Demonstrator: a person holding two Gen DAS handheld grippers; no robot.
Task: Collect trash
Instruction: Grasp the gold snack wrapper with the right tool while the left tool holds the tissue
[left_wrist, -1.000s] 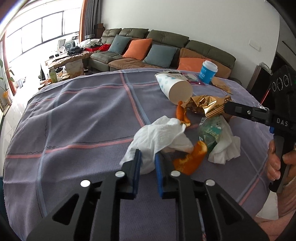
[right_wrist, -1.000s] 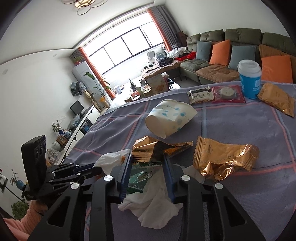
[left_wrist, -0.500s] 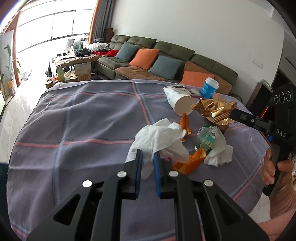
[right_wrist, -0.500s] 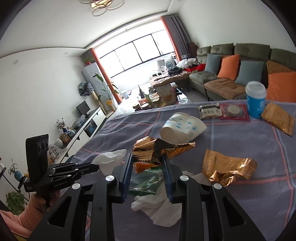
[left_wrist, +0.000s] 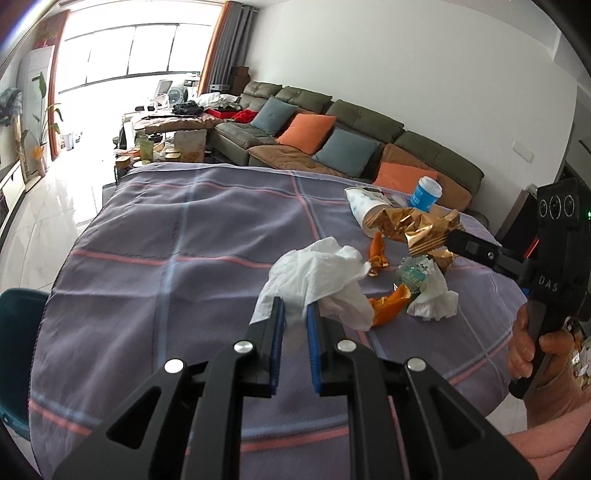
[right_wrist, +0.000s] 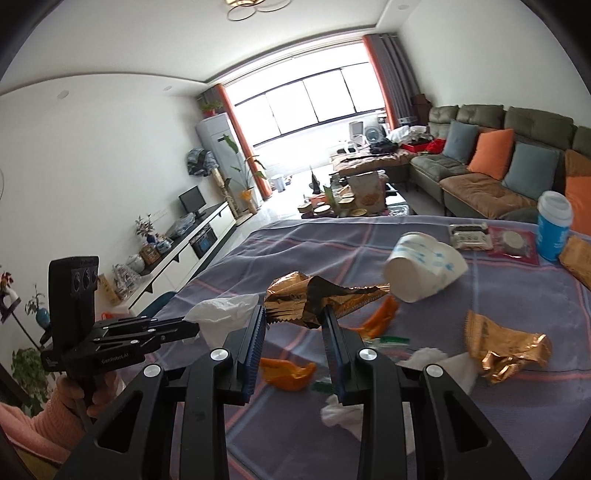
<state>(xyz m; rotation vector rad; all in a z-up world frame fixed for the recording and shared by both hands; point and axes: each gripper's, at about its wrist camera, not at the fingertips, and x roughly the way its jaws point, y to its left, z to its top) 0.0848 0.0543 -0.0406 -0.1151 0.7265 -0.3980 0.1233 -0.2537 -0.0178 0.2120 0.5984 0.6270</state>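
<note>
We see a bright living room with plain white walls and a pale glossy tiled floor. A wide window with dark frames is our landmark, pouring in daylight; rust-orange and grey curtains hang at its sides. Right of the window runs a long olive-green and brown sectional sofa with orange and grey-blue cushions. Left of the window we find a tall white standing air conditioner and a low white media cabinet. A gold ring ceiling lamp hangs above.

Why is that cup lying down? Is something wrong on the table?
Yes: the white paper cup lies tipped on its side, with orange peel and a crumpled gold wrapper scattered nearby. The blue cup stands upright.
</note>
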